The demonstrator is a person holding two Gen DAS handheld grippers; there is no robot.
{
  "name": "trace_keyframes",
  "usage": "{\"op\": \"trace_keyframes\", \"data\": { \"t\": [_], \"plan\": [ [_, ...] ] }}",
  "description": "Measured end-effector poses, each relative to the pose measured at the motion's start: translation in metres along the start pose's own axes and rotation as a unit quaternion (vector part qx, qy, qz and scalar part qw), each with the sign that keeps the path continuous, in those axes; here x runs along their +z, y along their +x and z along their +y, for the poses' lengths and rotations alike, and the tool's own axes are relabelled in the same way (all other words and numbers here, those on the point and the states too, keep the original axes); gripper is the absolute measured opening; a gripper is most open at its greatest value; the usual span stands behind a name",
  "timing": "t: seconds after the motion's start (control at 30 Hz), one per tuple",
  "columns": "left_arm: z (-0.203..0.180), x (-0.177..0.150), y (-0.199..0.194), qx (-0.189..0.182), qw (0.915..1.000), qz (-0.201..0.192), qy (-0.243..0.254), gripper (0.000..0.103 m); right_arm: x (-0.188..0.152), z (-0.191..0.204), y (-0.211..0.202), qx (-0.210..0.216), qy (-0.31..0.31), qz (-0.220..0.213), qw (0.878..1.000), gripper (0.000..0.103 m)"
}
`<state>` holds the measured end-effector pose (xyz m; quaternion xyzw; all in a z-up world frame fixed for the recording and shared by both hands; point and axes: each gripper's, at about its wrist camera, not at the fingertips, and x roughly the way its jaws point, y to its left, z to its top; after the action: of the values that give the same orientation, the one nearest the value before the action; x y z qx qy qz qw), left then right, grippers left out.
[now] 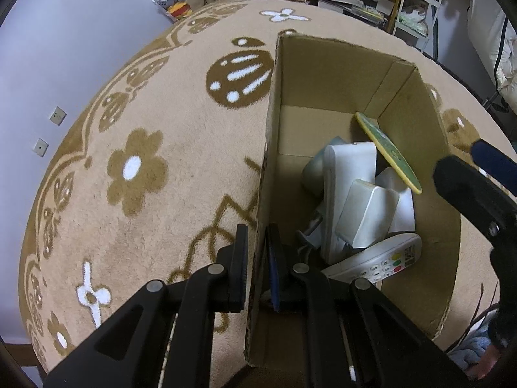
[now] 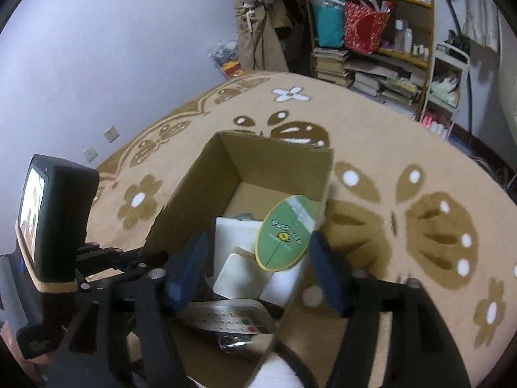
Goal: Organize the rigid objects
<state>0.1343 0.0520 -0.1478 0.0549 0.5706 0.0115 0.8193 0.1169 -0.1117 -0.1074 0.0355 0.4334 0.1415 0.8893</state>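
An open cardboard box (image 1: pixel 326 74) (image 2: pixel 194 190) stands on the carpet. Inside lie a green oval disc (image 1: pixel 387 152) (image 2: pixel 286 232), white rectangular blocks (image 1: pixel 349 174) (image 2: pixel 245 274) and a grey remote control (image 1: pixel 378 258) (image 2: pixel 232 320). My left gripper (image 1: pixel 257 258) is shut on the box's left wall, one finger outside and one inside. My right gripper (image 2: pixel 258 265) is open above the box; its jaws straddle the box's right wall and the green disc stands loose between them. Its arm shows at the right of the left wrist view (image 1: pixel 475 194).
A beige carpet (image 1: pixel 145 161) (image 2: pixel 404 226) with brown flower and butterfly patterns covers the floor. A cluttered shelf (image 2: pixel 371 32) with books and bags stands at the back. A wall with sockets (image 1: pixel 56 116) runs along the left.
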Motion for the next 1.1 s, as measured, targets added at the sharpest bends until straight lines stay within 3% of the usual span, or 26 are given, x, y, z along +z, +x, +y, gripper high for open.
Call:
{"op": "trace_keyframes", "data": {
  "t": [0.33,0.43,0.5,0.53,0.77,1.1],
  "plan": [
    [0.005,-0.007,-0.05,0.001,0.9978,-0.066,-0.009,0.022,-0.002,-0.001,-0.032,-0.027,-0.001,-0.012,1.0,0.088],
    [0.006,-0.013,-0.073,-0.007,0.9952,-0.097,-0.009,0.036,-0.002,0.0,-0.051,-0.036,-0.004,-0.027,0.999,0.097],
    [0.005,-0.018,-0.089,-0.01,0.9925,-0.122,-0.007,0.057,-0.002,-0.001,-0.062,-0.038,0.0,-0.035,0.999,0.1],
    [0.005,-0.021,-0.096,-0.011,0.9909,-0.134,-0.006,0.06,-0.002,-0.001,-0.072,-0.039,0.002,-0.041,0.998,0.103],
    [0.001,-0.046,-0.146,-0.01,0.9771,-0.212,-0.01,0.099,-0.017,0.001,-0.123,-0.066,-0.013,-0.078,0.995,0.103],
    [-0.004,-0.09,-0.204,0.004,0.9541,-0.299,-0.012,0.103,-0.059,-0.007,-0.19,-0.092,-0.005,-0.135,0.987,0.103]
  ]
}}
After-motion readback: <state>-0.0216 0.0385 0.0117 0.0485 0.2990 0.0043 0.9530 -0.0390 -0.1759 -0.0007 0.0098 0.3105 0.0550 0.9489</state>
